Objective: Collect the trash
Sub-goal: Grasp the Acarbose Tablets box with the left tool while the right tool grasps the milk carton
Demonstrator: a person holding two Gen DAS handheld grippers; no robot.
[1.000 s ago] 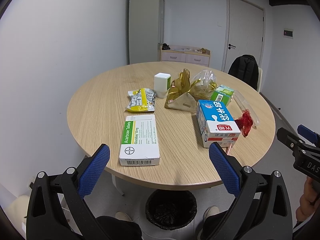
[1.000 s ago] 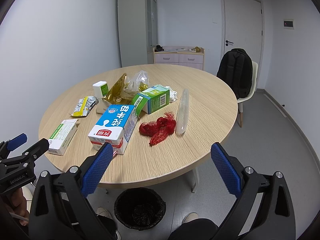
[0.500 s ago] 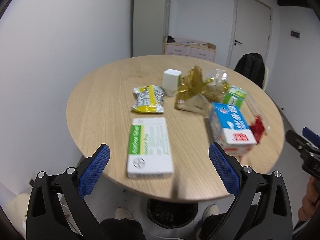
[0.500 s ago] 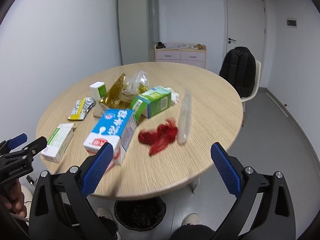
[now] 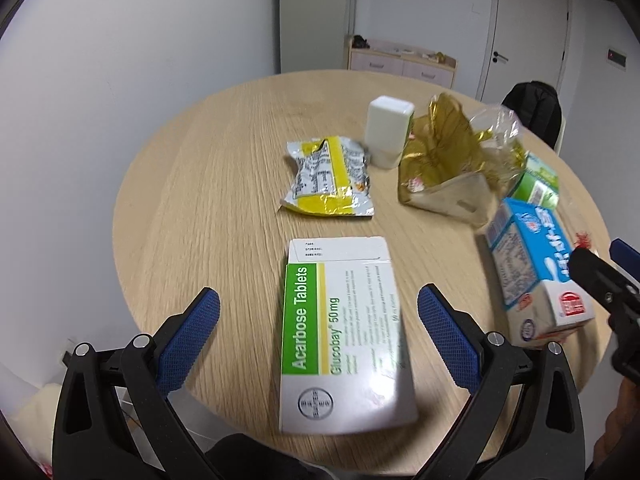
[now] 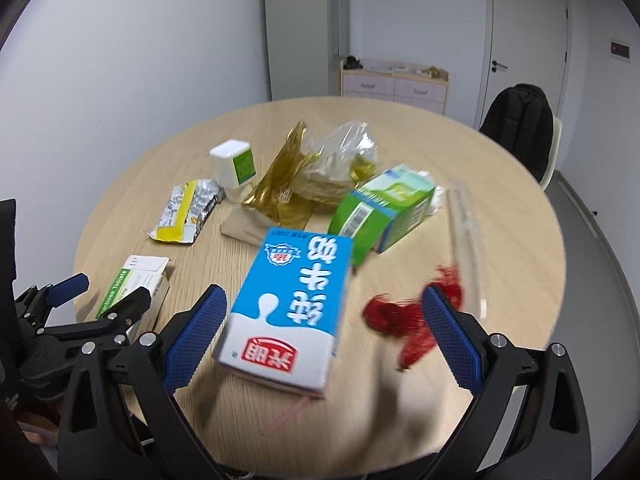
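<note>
Trash lies spread on the round table (image 5: 208, 184): the tablet box (image 5: 344, 336) sits near the front edge, between the wide-spread fingers of the left gripper (image 5: 319, 322), not touched. The milk carton (image 6: 292, 304) lies flat in front of the right gripper (image 6: 324, 320), whose fingers are also wide apart and hold nothing. I think the tablet box can slide off the edge if a finger pushes it before closing. The red net (image 6: 412, 320) is soft and may catch on the right finger.
</note>
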